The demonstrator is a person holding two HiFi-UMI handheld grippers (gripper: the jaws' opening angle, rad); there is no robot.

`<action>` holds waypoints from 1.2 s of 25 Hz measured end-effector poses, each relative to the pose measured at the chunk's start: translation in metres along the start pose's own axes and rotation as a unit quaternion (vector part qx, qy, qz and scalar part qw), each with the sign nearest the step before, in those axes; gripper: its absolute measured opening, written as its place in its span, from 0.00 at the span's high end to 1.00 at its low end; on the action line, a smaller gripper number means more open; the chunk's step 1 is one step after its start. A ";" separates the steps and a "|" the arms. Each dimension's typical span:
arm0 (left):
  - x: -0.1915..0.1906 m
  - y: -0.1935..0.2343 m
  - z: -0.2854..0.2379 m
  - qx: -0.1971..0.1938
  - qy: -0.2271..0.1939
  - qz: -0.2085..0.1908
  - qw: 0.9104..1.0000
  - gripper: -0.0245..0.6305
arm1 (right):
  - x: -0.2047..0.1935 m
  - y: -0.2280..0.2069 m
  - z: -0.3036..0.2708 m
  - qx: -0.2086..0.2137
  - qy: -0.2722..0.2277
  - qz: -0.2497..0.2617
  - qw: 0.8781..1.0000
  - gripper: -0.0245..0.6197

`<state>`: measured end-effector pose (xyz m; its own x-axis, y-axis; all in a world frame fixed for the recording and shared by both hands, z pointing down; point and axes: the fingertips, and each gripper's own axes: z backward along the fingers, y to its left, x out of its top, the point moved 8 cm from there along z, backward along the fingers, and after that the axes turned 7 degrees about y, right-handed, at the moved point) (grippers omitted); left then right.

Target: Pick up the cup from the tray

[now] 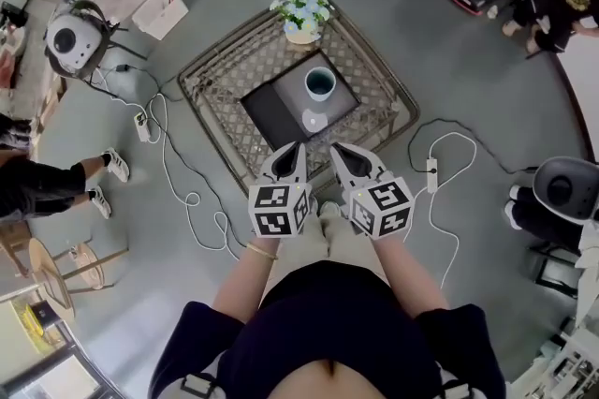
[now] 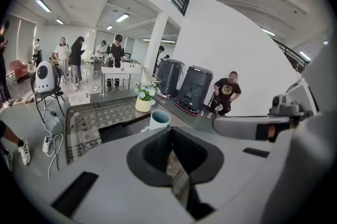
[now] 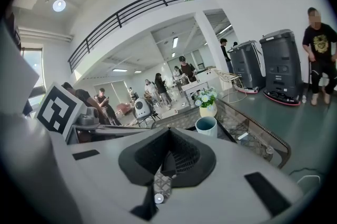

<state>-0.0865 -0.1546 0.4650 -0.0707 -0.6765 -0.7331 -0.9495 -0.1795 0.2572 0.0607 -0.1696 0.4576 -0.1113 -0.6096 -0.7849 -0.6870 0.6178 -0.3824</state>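
Wicker table (image 1: 241, 60) holds tray (image 1: 278, 113) w/ cup (image 1: 320, 84) upright.

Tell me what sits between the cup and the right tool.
In the head view, a small pale object lies on the dark tray, between the cup and the right tool. It is too small to identify.

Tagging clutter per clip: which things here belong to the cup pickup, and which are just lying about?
Job: cup; tray; left gripper; right gripper, both with jaws shut and empty.
Lying about: flower pot; small white object on the tray; power strip on the floor.
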 end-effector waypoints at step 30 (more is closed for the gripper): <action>-0.010 0.046 -0.229 -0.011 0.075 -0.079 0.994 0.36 | -0.012 -0.070 -0.045 -0.066 -0.003 -0.091 0.994 0.95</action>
<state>-0.0595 -0.3202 0.6284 0.1261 -0.7367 -0.6643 -0.9385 -0.3056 0.1607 0.0777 -0.2281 0.5163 0.0271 -0.7022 -0.7114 -0.7835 0.4271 -0.4514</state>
